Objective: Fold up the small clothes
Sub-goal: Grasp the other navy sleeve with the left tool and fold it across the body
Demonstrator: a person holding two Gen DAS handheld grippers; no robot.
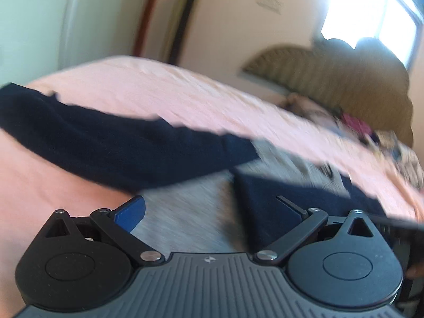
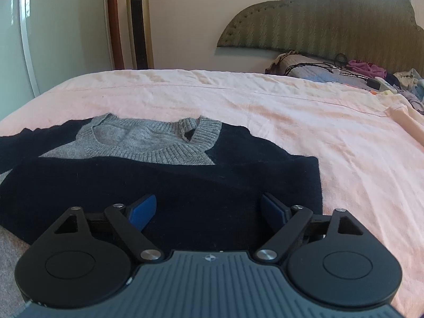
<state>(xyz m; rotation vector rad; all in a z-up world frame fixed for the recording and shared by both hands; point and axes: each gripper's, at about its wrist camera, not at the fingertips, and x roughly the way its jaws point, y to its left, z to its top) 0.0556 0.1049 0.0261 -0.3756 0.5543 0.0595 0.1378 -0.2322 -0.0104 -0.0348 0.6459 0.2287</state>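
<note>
Two hand-held grippers are seen, each from its own wrist camera. The right hand-held gripper (image 2: 208,212) is tilted down over the near part of a navy and grey sweater (image 2: 164,185), its blue pads (image 2: 143,210) spread wide with nothing clamped between them. The left hand-held gripper (image 1: 209,212) is likewise held with its jaws apart above grey and navy knit, and no cloth is pinched; this view is smeared by motion blur.

The sweater is laid flat on a bed covered by a pink sheet (image 2: 265,111), with its grey ribbed collar (image 2: 159,143) turned toward the far side and one navy sleeve (image 2: 159,180) folded across the chest. In the left view another navy sleeve (image 1: 106,143) is stretched out over the sheet.

A padded olive headboard (image 2: 331,26) is set against the wall, and a heap of mixed clothes and a black cable (image 2: 371,76) is gathered below it. A tall gold tower fan (image 2: 139,23) is stood beside a wooden frame. Its small label cannot be read.
</note>
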